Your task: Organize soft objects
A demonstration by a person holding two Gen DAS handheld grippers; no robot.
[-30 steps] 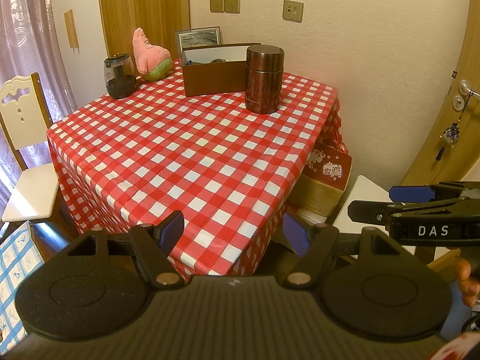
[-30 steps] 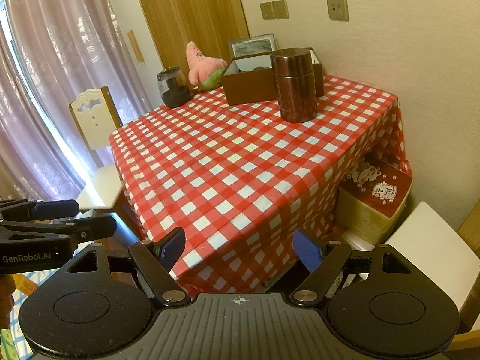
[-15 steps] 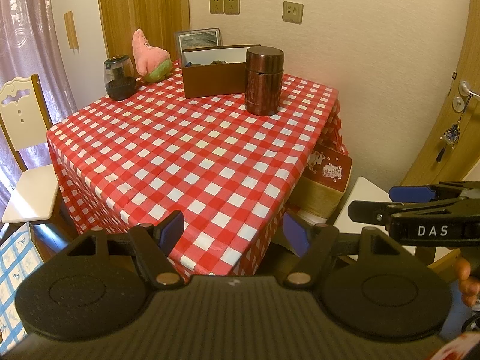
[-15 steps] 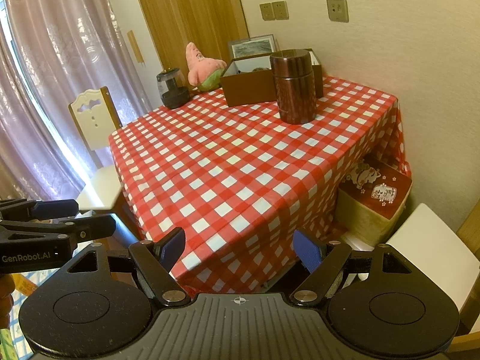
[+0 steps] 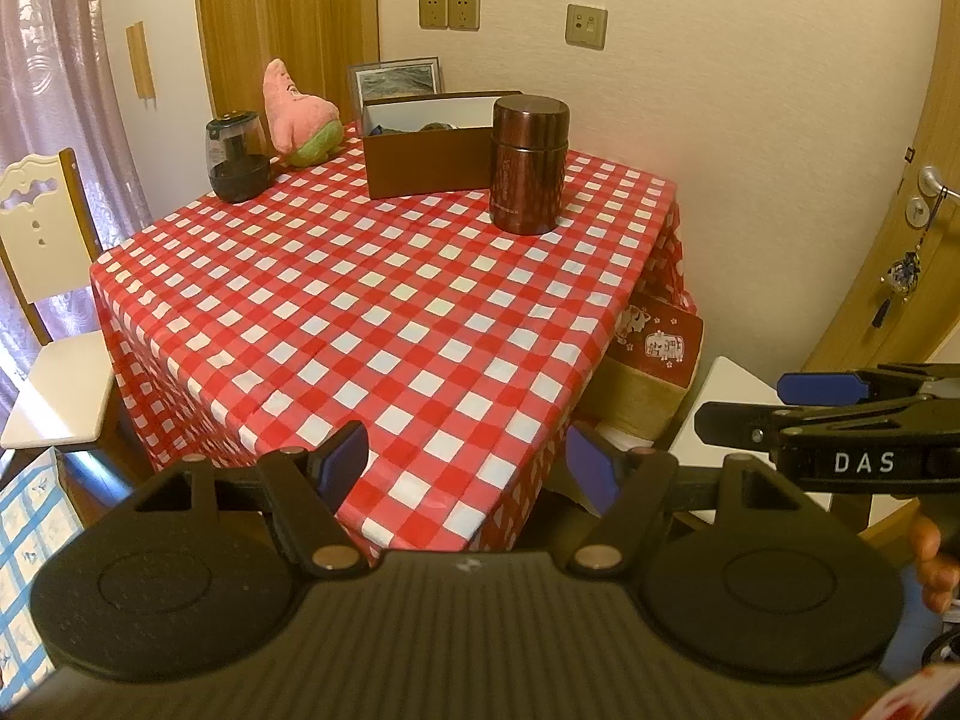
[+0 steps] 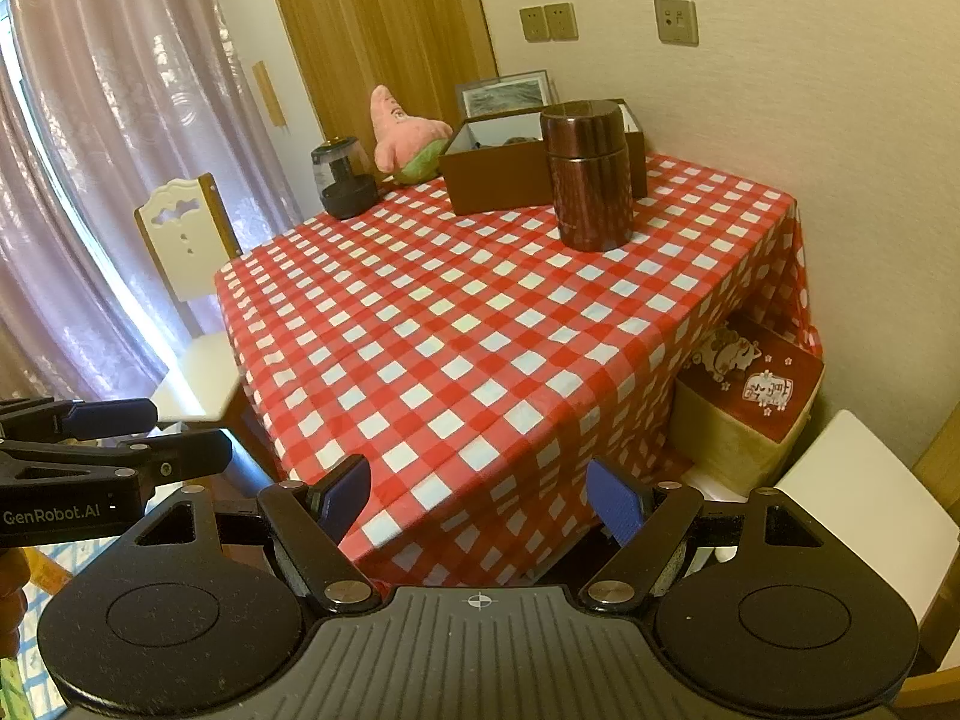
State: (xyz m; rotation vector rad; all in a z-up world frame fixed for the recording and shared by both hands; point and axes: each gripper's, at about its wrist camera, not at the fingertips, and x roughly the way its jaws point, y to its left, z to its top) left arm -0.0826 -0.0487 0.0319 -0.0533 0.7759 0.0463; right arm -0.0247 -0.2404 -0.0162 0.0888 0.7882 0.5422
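Observation:
A pink star-shaped plush toy [image 5: 298,118] [image 6: 408,138] stands at the far left corner of the table with the red-and-white checked cloth [image 5: 372,312] [image 6: 480,324]. Beside it is an open brown box [image 5: 420,144] [image 6: 498,165] with dark items inside. My left gripper [image 5: 468,465] is open and empty, off the table's near corner. My right gripper [image 6: 480,495] is open and empty, also short of the near edge. Each gripper shows from the side in the other's view: the right one [image 5: 840,414], the left one [image 6: 114,438].
A brown metal canister [image 5: 528,165] [image 6: 591,174] stands in front of the box. A dark glass jar [image 5: 237,159] [image 6: 343,186] is left of the plush. A white chair [image 5: 42,276] is at the left, a red-lidded box [image 6: 750,396] and white stool [image 6: 852,480] at the right.
Both views have drawn back and tilted slightly; the table sits a little lower and farther. Both grippers stay open and empty.

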